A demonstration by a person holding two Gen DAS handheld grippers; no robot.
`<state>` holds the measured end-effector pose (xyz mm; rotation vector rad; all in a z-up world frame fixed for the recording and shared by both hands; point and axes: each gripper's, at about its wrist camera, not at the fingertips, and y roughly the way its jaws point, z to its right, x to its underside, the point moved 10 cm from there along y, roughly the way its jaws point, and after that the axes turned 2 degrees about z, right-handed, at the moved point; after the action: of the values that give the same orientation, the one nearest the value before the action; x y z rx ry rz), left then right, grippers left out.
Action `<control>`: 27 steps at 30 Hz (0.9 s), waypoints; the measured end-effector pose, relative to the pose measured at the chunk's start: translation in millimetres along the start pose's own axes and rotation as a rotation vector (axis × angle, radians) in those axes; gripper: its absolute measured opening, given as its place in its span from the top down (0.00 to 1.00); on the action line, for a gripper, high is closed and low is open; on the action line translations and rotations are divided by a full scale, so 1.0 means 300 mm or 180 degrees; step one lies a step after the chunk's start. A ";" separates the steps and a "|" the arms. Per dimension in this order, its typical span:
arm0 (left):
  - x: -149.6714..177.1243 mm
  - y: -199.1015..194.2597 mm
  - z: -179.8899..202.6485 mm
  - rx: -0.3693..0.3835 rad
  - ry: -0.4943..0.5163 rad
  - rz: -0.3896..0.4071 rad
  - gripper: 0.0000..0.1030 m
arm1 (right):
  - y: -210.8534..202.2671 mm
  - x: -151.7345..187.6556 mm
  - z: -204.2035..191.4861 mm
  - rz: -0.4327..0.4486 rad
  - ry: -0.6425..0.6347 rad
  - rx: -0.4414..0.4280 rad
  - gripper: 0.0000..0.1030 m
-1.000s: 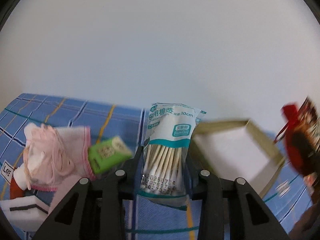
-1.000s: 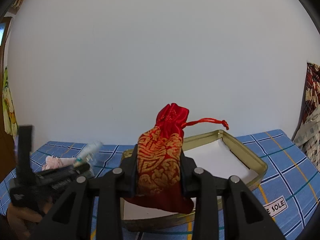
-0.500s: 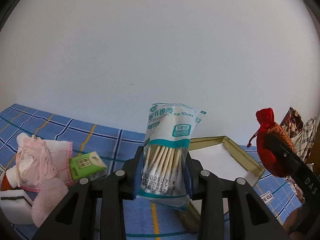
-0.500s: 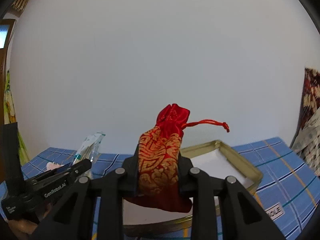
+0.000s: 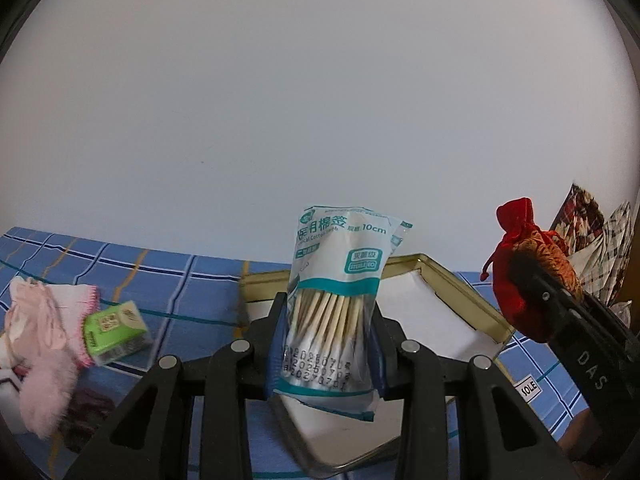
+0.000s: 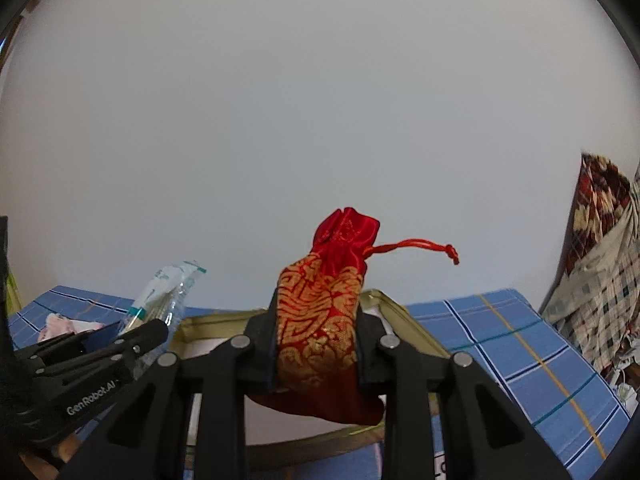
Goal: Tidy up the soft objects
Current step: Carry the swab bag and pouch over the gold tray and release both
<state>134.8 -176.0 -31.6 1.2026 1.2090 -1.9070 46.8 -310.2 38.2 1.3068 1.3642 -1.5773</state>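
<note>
Satin pouch (image 6: 320, 332): red and gold, pinched upright in my right hand-held gripper (image 6: 318, 354), hanging over the gold tin (image 6: 416, 330); its drawstring (image 6: 416, 246) sticks out sideways.
Swab packet (image 5: 338, 304): my left hand-held gripper (image 5: 328, 350) is clamped on its lower half, above the tin's near corner.
Tin: shallow and white-lined, resting on the blue checked table (image 5: 168, 280).
Risk, crowding: both loads hang over one tin, so I judge my two grippers could knock together on the way down.
Risk, slip: the packet's film looks slick and may slide out.
Risk, snag: the drawstring could catch the rim.
Left behind: pink cloth (image 5: 44, 320) and green box (image 5: 114, 330) lie on the table.
</note>
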 end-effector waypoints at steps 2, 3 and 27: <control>0.004 0.016 0.024 0.0008 0.0017 -0.0026 0.64 | 0.021 0.003 0.027 -0.0053 0.0012 0.0040 0.73; 0.006 0.028 0.039 0.0011 0.0033 -0.0042 0.64 | 0.026 0.003 0.035 -0.0065 0.0003 0.0065 0.73; 0.087 0.197 0.091 -0.0240 0.0238 -0.0319 0.64 | 0.124 0.092 0.124 -0.0619 -0.0170 0.0183 0.73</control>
<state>161.6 -226.0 -73.2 1.2033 1.3919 -1.8846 64.2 -351.4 -1.0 1.1857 1.4584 -1.7803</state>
